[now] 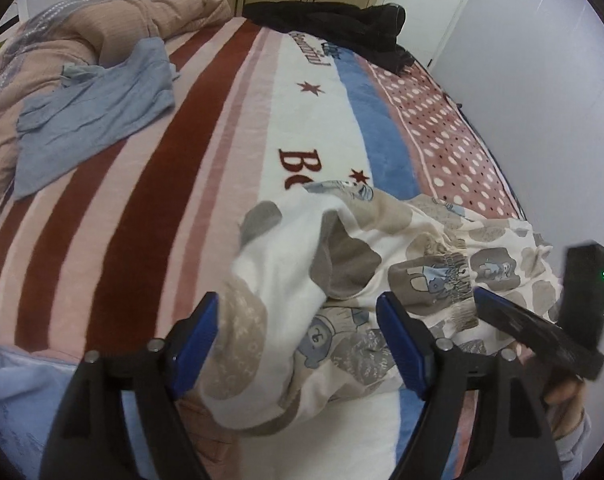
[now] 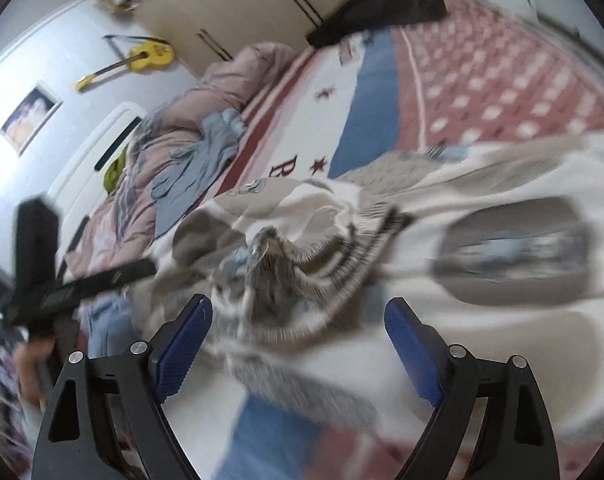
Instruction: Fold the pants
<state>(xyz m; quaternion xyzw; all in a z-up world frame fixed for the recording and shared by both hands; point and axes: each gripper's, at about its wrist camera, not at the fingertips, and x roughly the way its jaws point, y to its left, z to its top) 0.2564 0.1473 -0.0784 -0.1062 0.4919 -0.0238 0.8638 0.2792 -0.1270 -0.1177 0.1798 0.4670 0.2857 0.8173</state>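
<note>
Hovering wide over crumpled pants [image 1: 341, 280] on bed [image 1: 142, 200]: left gripper [image 1: 298, 344], right gripper [image 2: 298, 344] both empty, likely seeking waistband [image 1: 449, 280].

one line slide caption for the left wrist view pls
Open left hand-held gripper over crumpled patterned pants on a striped bed blanket.

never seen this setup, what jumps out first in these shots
The crumpled patterned pants lie in a heap on the near part of the striped blanket, right ahead of the open left gripper and open right gripper. Farther off, a blue garment lies on the left of the bed and a black garment at the far end.
</note>
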